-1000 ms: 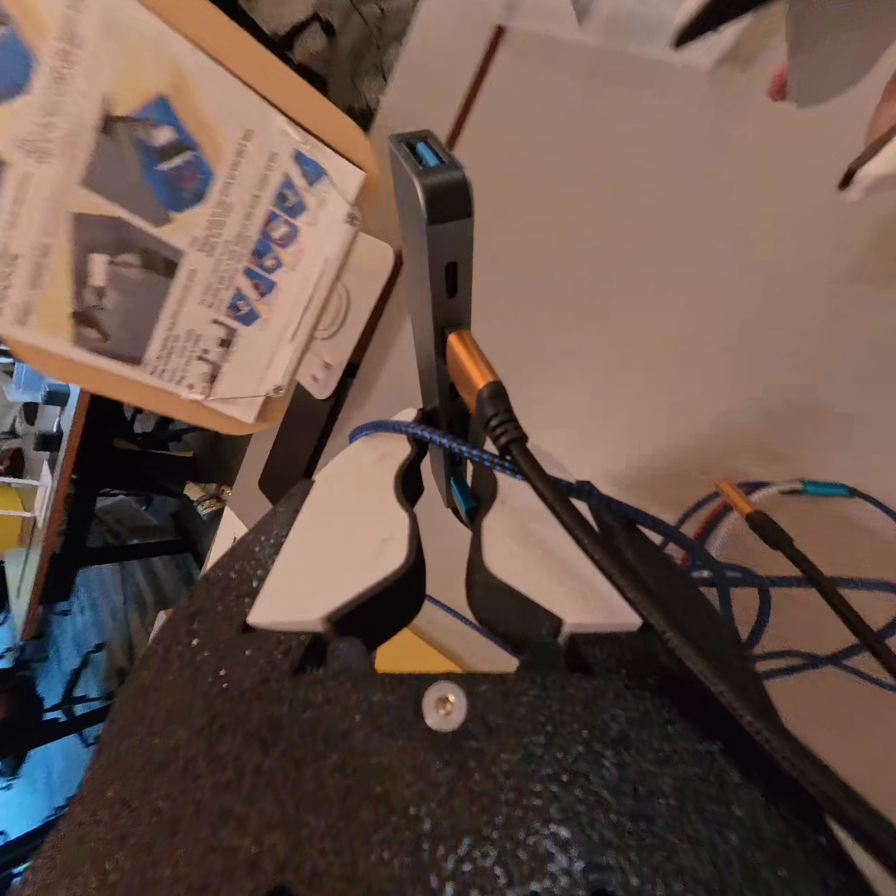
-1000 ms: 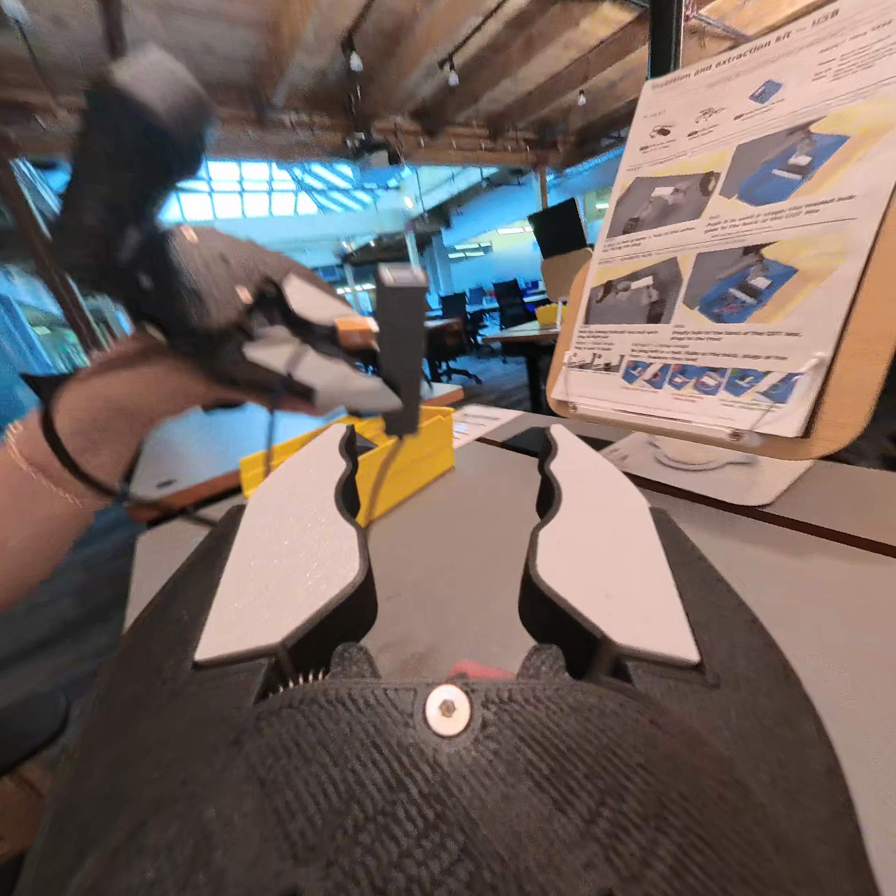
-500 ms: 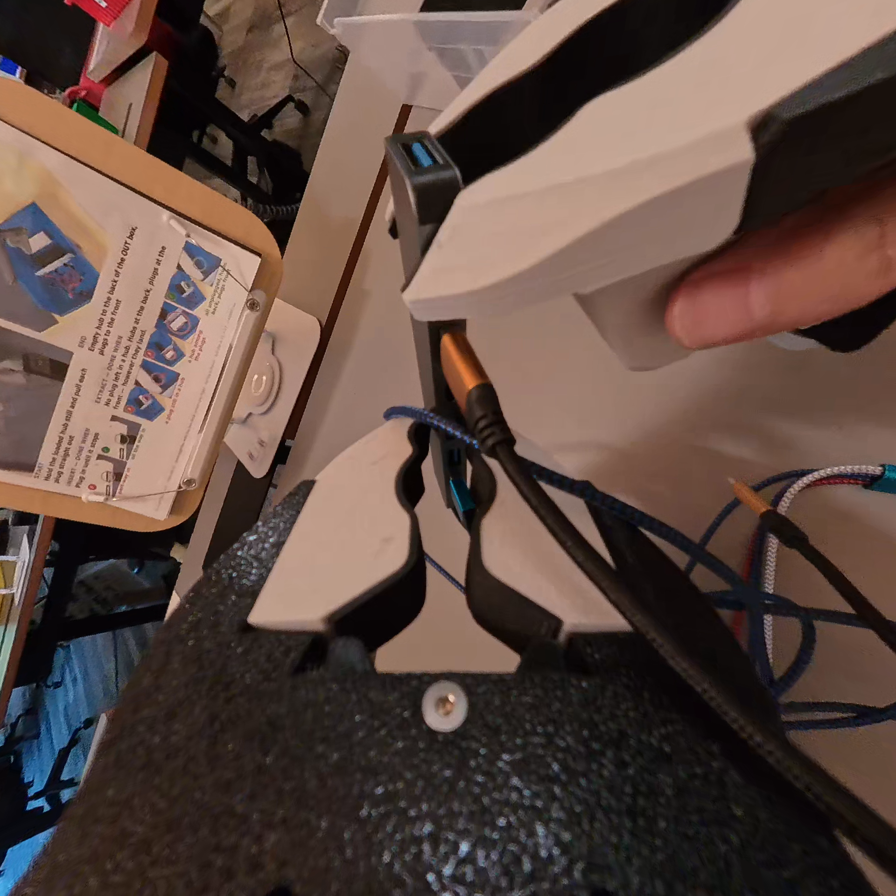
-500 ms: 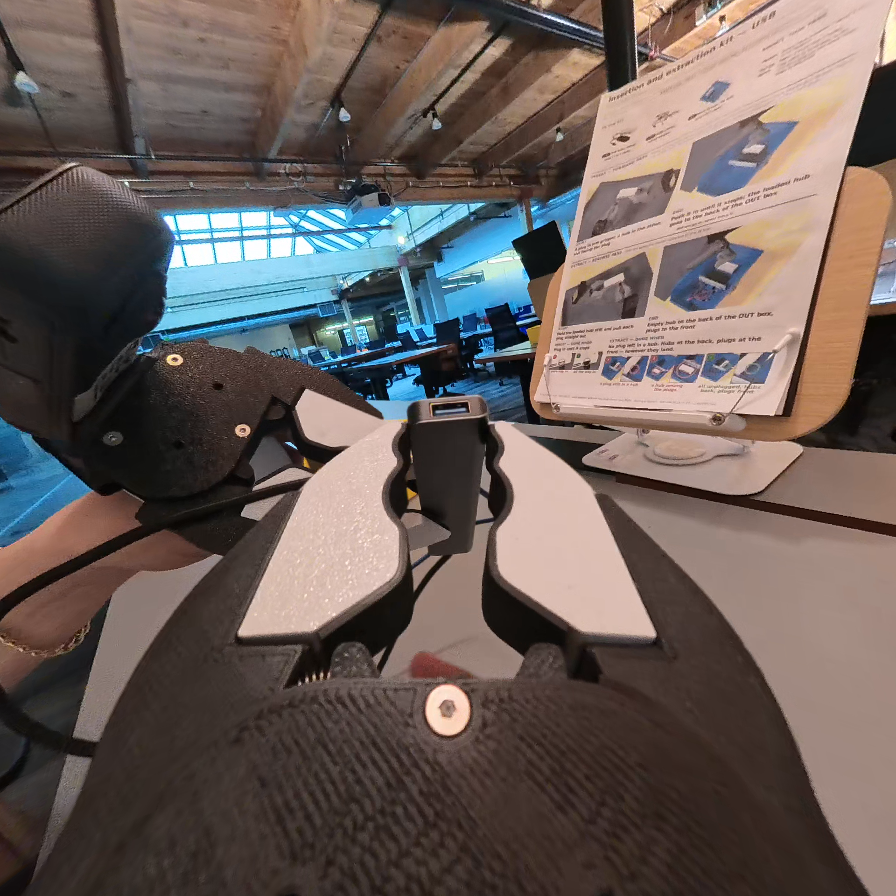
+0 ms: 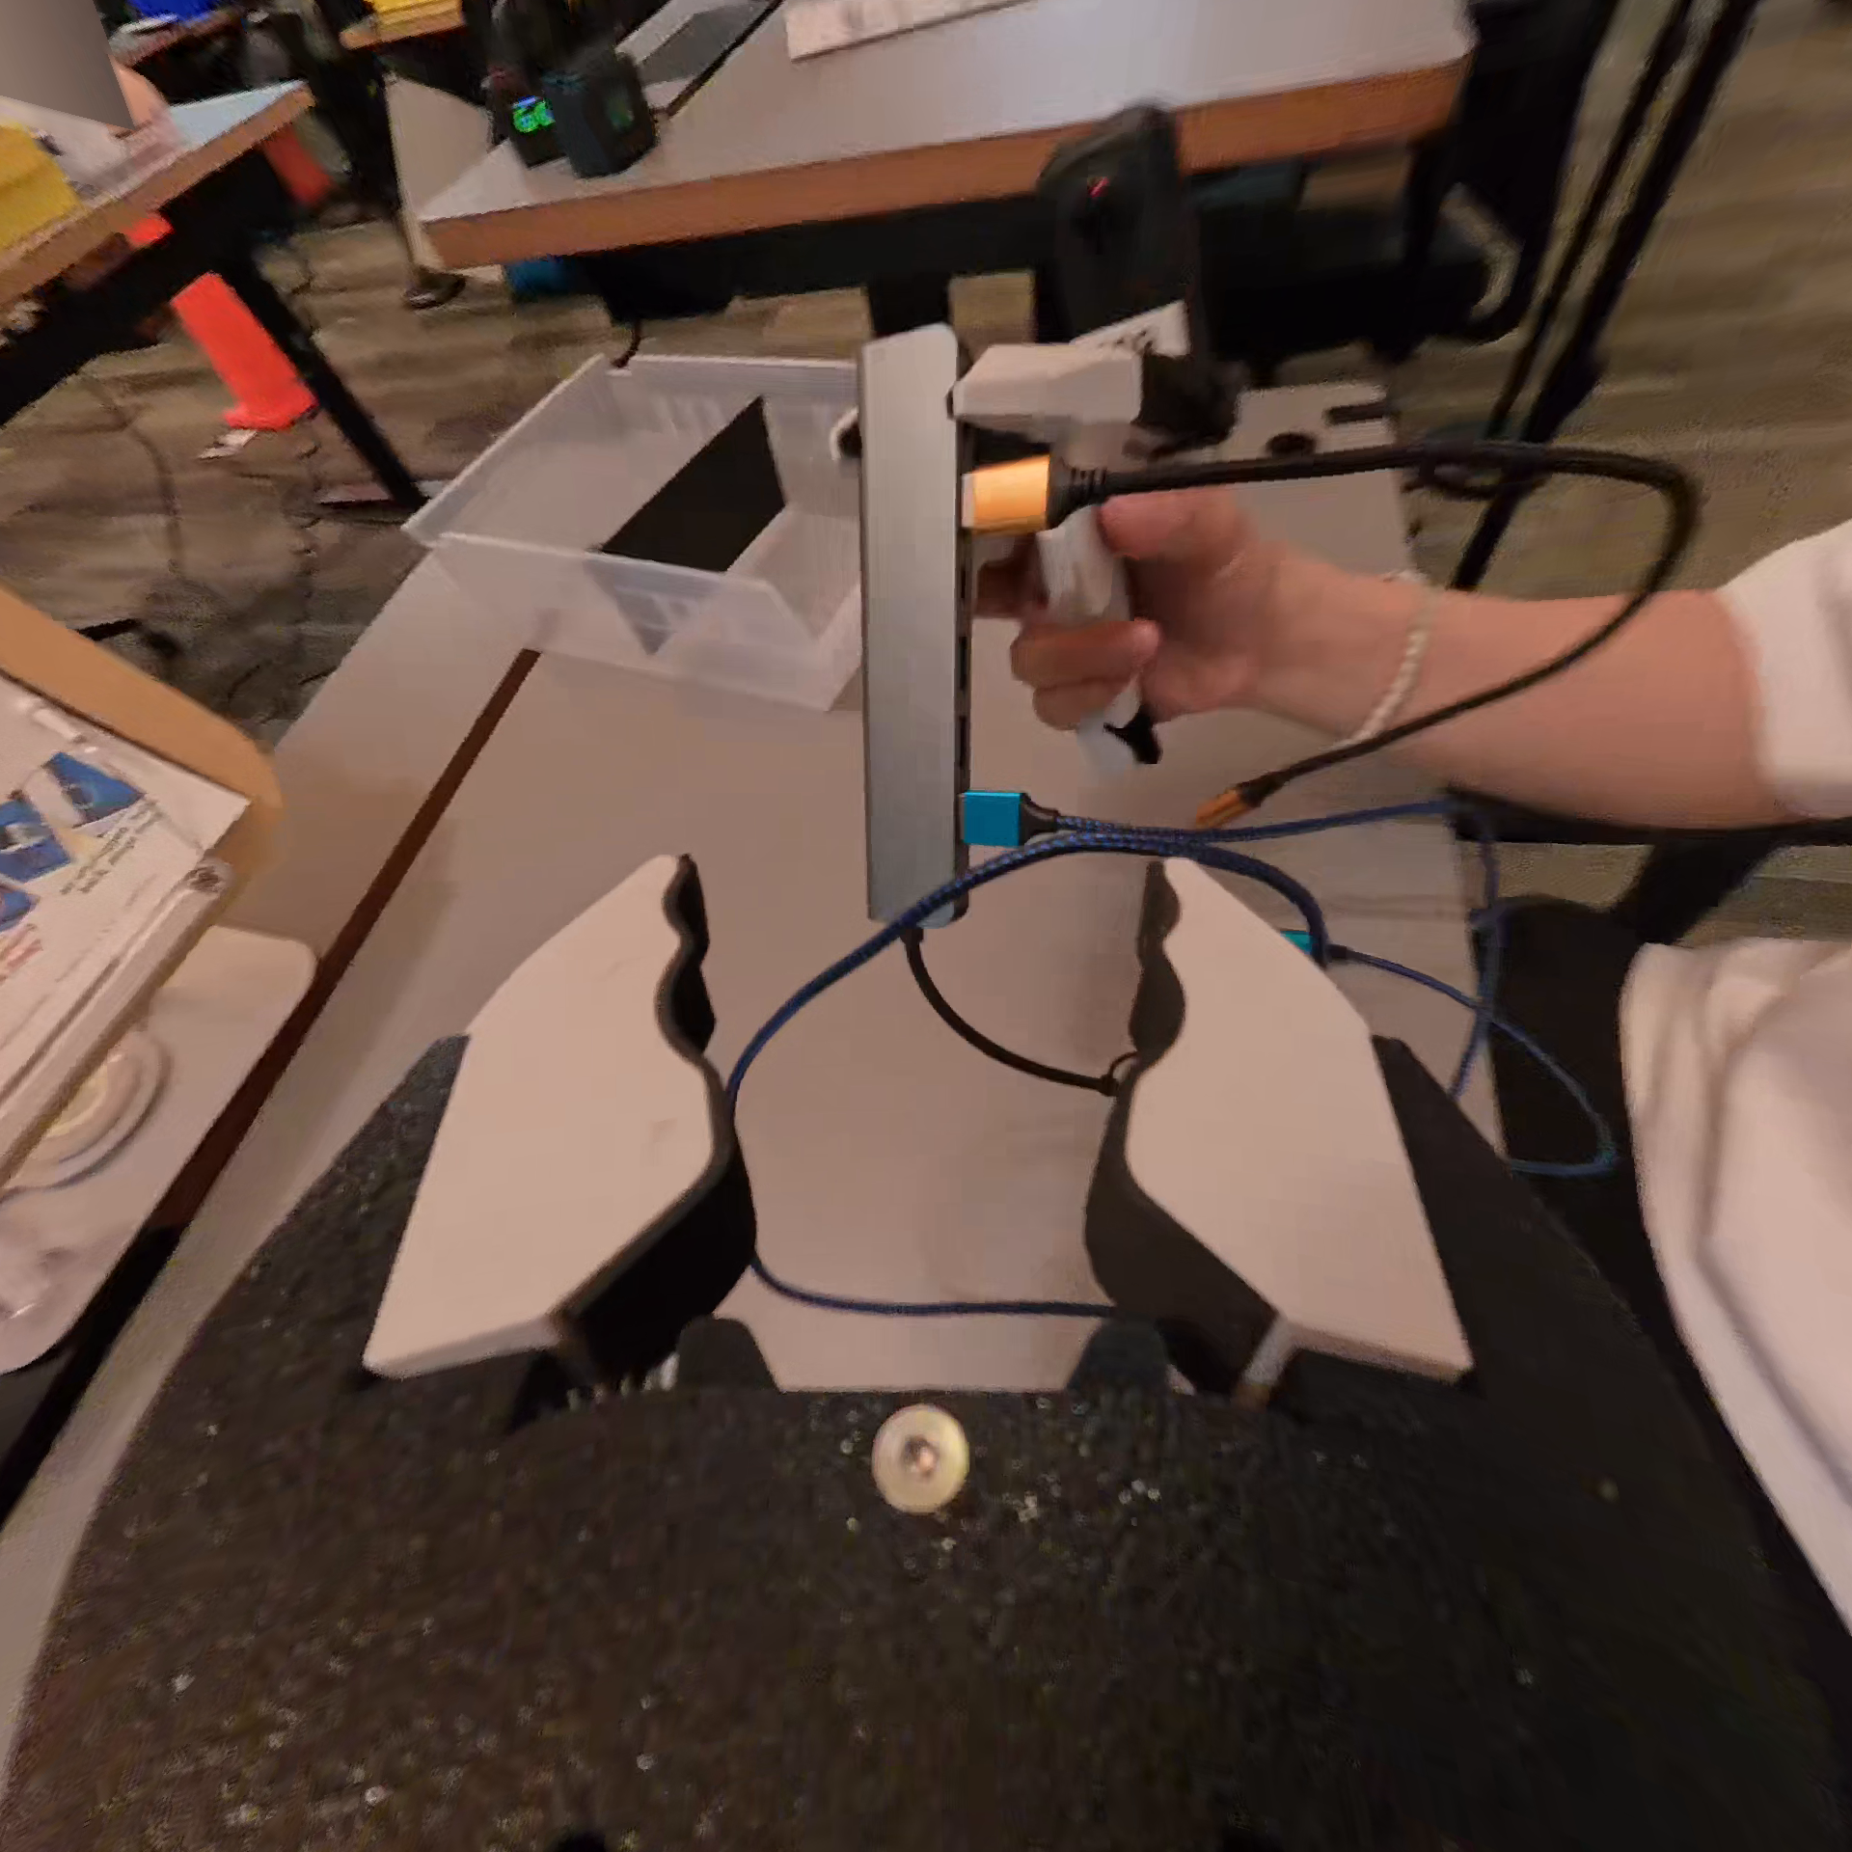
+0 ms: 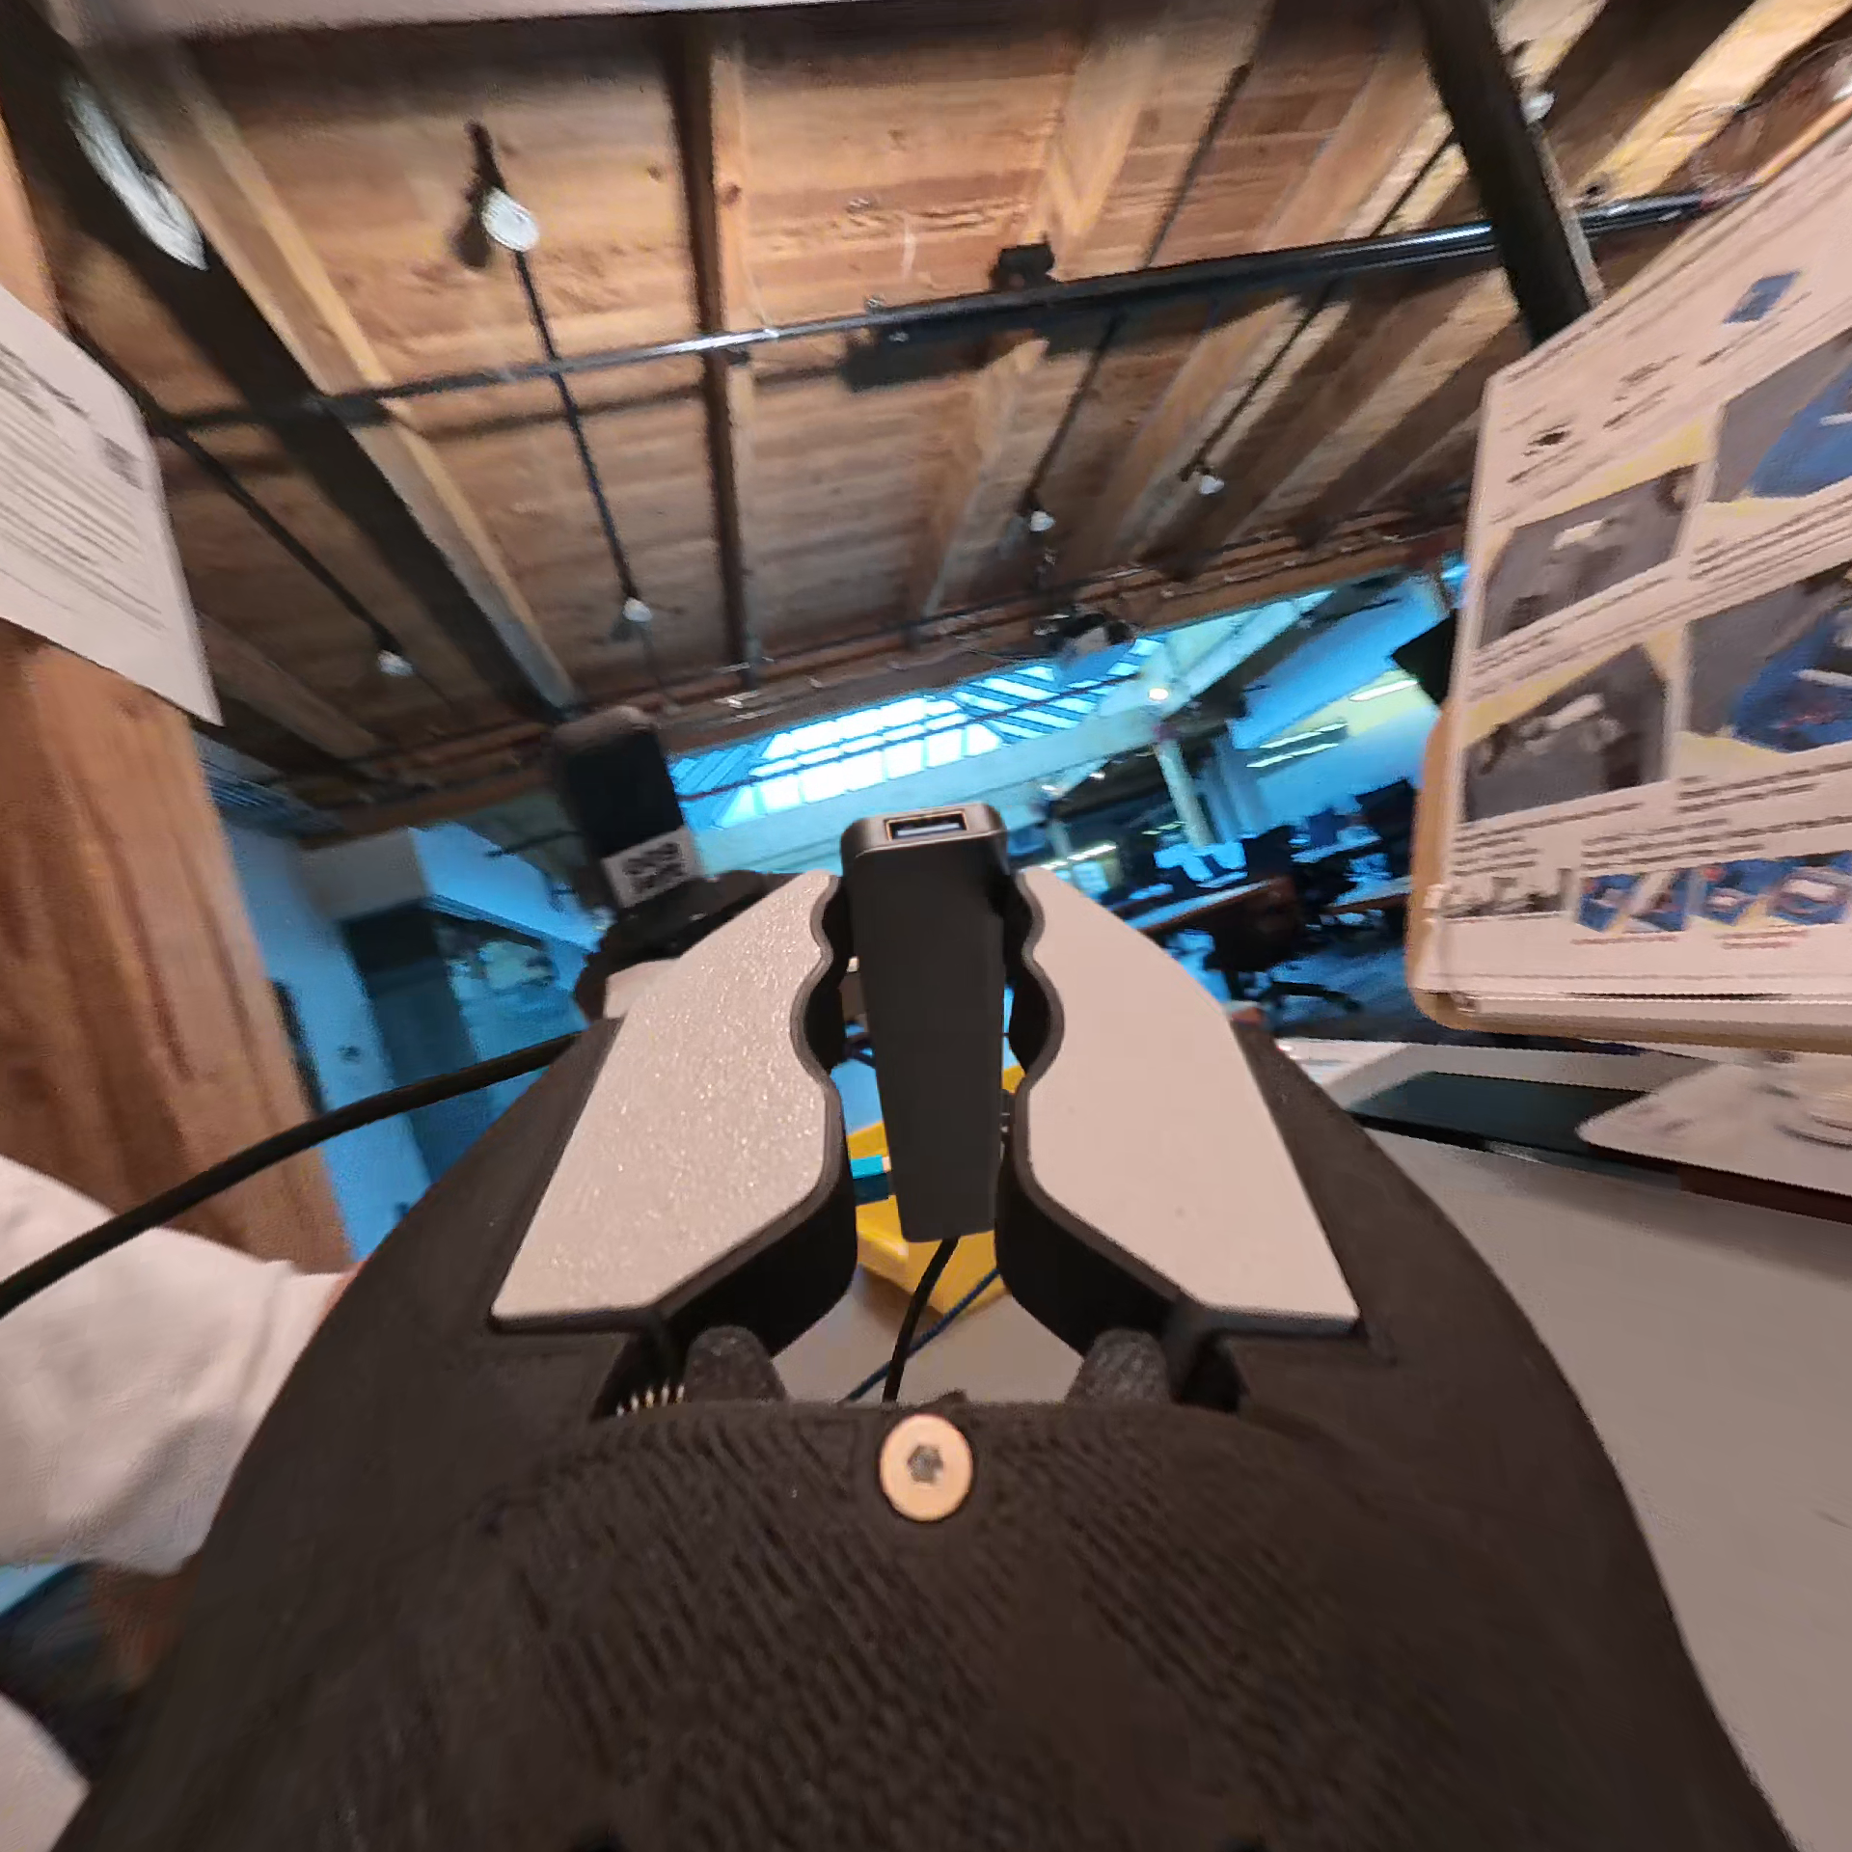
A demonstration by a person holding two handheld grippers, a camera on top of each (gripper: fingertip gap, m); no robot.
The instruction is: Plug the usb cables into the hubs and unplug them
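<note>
A grey USB hub [image 5: 907, 621] hangs upright above the white table [image 5: 601, 802]. My right gripper [image 6: 922, 902] is shut on its upper end; one of its fingers [image 5: 1042, 386] shows in the left wrist view, held by a hand. The hub also shows in the right wrist view [image 6: 927, 1002]. An orange plug [image 5: 1007, 491] on a black cable and a blue plug [image 5: 992, 817] on a blue braided cable sit in the hub's side. My left gripper [image 5: 917, 902] is open and empty, just below the hub.
A clear plastic bin [image 5: 641, 541] stands behind the hub. An instruction board [image 5: 100, 852] on a stand is at the left. A loose orange plug [image 5: 1228, 802] lies at the right among blue cables. A yellow bin [image 6: 902, 1243] sits beyond the right gripper. The grippers' ends are close to 11 cm from one another.
My right gripper has closed on the hub's top. My left gripper has let go of the hub, opened and drawn back below it.
</note>
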